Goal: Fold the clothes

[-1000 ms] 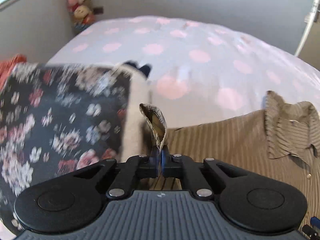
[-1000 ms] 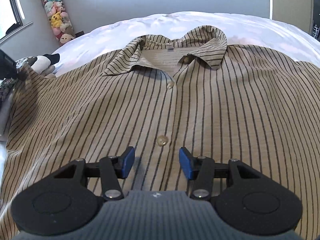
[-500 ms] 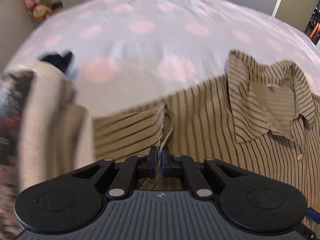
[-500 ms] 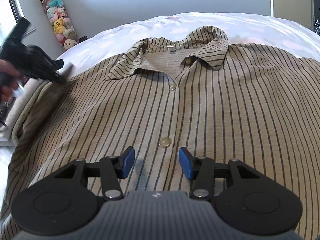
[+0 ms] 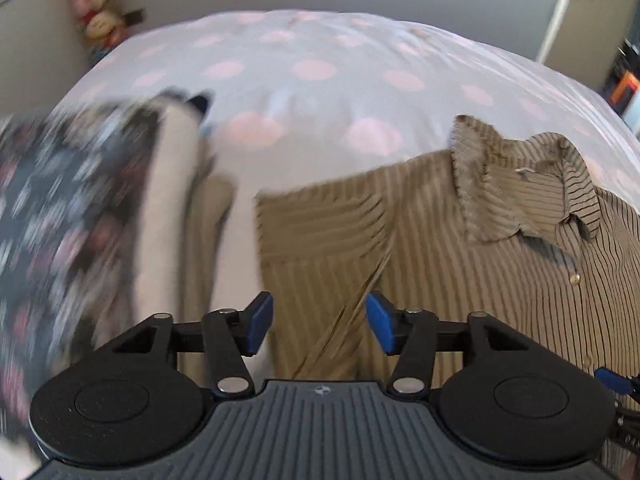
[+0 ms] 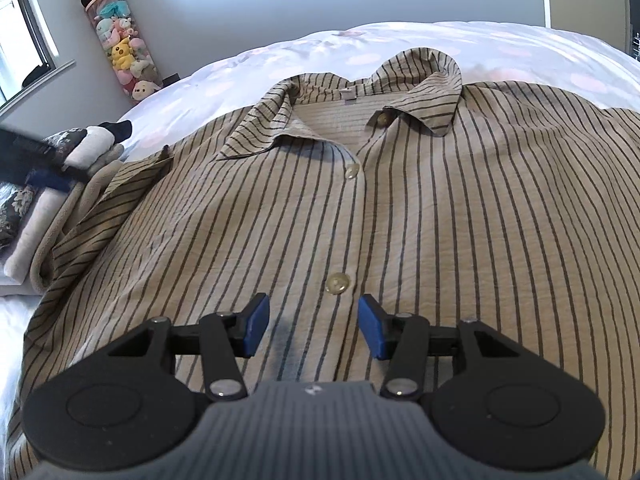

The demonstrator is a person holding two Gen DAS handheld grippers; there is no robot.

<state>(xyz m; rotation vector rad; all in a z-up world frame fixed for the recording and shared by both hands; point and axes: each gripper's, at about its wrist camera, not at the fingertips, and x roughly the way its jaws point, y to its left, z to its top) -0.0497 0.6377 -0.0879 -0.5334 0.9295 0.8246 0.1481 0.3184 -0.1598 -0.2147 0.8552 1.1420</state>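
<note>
A tan shirt with dark stripes (image 6: 420, 208) lies face up and buttoned on the bed, collar (image 6: 424, 92) toward the far side. Its short sleeve (image 5: 320, 232) lies spread flat at the shirt's left edge. My left gripper (image 5: 319, 324) hovers just above that sleeve; its jaws are opening and the pads do not press the cloth. My right gripper (image 6: 313, 325) stands open low over the shirt front, just below a button (image 6: 338, 283), with nothing between its fingers. The left gripper (image 6: 44, 168) shows blurred at the left edge of the right wrist view.
A stack of folded clothes (image 6: 48, 200), with a dark floral piece (image 5: 60, 220) on the left, lies beside the sleeve. The white duvet with pink dots (image 5: 312, 92) stretches beyond the shirt. A tube of plush toys (image 6: 120, 56) stands against the far wall.
My left gripper carried the sleeve's edge outward, let go of it and opened; the sleeve now lies flat. The right gripper has kept still over the shirt front.
</note>
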